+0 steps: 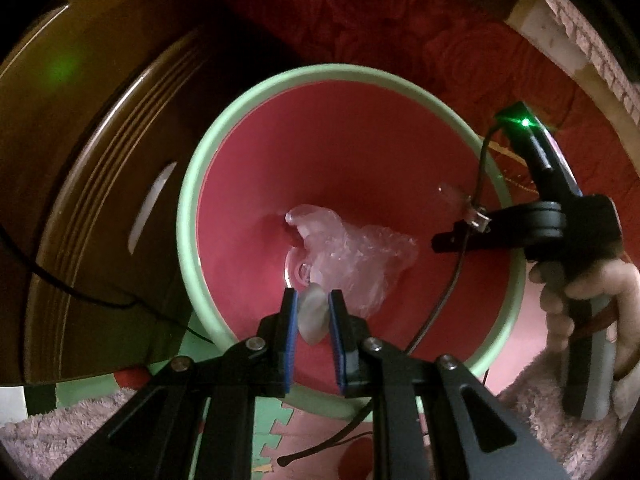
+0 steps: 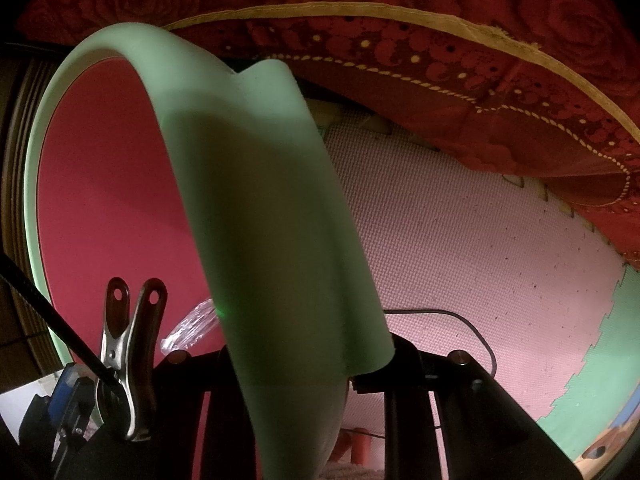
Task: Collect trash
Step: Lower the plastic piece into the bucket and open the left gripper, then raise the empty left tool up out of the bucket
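On a pink foam floor mat stands a green-rimmed red plastic bin. Over its near rim, the left gripper pinches a pale, flimsy scrap (light, easily crushed); the right gripper clamps the far rim.

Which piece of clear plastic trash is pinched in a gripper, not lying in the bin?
The small pale scrap between the left gripper pads; the larger crumpled wrapper lies loose inside the bin.
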A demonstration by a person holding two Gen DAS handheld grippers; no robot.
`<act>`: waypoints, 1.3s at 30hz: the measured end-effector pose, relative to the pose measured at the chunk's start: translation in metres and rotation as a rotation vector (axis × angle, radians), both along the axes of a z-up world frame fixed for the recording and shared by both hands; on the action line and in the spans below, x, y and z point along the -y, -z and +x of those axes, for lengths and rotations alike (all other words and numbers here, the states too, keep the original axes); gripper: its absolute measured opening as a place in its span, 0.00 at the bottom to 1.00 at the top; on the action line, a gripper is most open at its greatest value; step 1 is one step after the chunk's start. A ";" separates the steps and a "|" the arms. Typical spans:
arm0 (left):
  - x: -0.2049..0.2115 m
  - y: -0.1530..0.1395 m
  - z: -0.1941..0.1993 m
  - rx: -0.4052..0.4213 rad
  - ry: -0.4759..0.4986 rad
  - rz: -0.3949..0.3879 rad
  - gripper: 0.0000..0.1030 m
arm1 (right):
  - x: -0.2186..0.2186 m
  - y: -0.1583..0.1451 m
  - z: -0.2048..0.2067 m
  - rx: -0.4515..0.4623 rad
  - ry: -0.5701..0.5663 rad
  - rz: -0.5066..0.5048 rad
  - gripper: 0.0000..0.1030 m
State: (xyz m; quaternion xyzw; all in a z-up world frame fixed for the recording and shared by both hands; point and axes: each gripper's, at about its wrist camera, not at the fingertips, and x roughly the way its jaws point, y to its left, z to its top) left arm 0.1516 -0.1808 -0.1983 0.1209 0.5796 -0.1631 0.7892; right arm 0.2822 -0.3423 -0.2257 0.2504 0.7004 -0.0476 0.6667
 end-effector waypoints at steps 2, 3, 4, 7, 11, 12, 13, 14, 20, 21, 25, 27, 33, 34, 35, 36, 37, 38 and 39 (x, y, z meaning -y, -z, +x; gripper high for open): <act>0.000 0.001 0.001 -0.004 0.000 -0.006 0.15 | 0.002 0.000 0.000 0.000 0.000 0.000 0.21; 0.000 0.001 0.002 -0.010 0.000 -0.010 0.15 | 0.001 0.000 0.000 0.000 0.000 0.000 0.21; 0.000 0.002 0.003 -0.014 -0.002 -0.012 0.16 | 0.002 0.000 0.000 0.000 0.000 0.000 0.21; -0.001 0.005 0.004 -0.018 -0.001 -0.008 0.17 | 0.002 0.000 0.000 0.000 0.000 0.001 0.21; 0.000 0.008 0.004 -0.022 0.004 -0.003 0.17 | 0.001 0.000 0.000 0.000 0.000 0.001 0.21; 0.001 0.008 0.004 -0.023 0.005 -0.003 0.17 | 0.001 0.000 0.000 0.000 0.000 0.001 0.21; 0.001 0.008 0.004 -0.024 0.007 -0.002 0.17 | 0.002 0.000 0.000 0.000 0.000 0.001 0.21; 0.001 0.008 0.004 -0.024 0.008 -0.001 0.17 | 0.002 0.000 0.000 0.000 0.000 0.001 0.21; 0.002 0.009 0.004 -0.031 0.014 0.000 0.19 | 0.002 0.000 0.000 0.000 0.000 0.001 0.21; 0.002 0.009 0.004 -0.030 0.013 0.001 0.21 | 0.002 0.000 0.000 0.000 0.000 0.001 0.21; 0.000 0.008 0.003 -0.030 -0.002 0.005 0.27 | 0.002 0.000 0.000 0.000 0.000 0.001 0.21; 0.000 0.008 0.003 -0.037 -0.004 0.011 0.29 | 0.002 0.000 0.000 0.000 0.000 0.000 0.21; 0.002 0.003 0.004 -0.045 0.003 -0.019 0.40 | 0.001 0.002 0.001 -0.004 0.000 0.001 0.21; 0.002 0.002 0.003 -0.045 0.005 -0.019 0.40 | 0.001 0.002 0.001 -0.005 0.001 0.001 0.21; 0.002 0.002 0.003 -0.046 0.007 -0.020 0.40 | 0.000 0.003 0.001 -0.005 0.001 0.001 0.21; 0.002 0.001 0.003 -0.048 0.009 -0.023 0.41 | -0.001 0.003 0.001 -0.006 0.001 0.000 0.21; 0.001 0.000 0.004 -0.049 0.011 -0.028 0.42 | 0.000 0.003 0.001 -0.006 0.001 0.001 0.21; 0.001 -0.001 0.004 -0.049 0.009 -0.031 0.44 | -0.001 0.004 0.001 -0.006 0.001 0.002 0.21; 0.000 -0.002 0.005 -0.045 0.004 -0.035 0.46 | -0.002 0.004 0.001 -0.006 0.001 0.002 0.21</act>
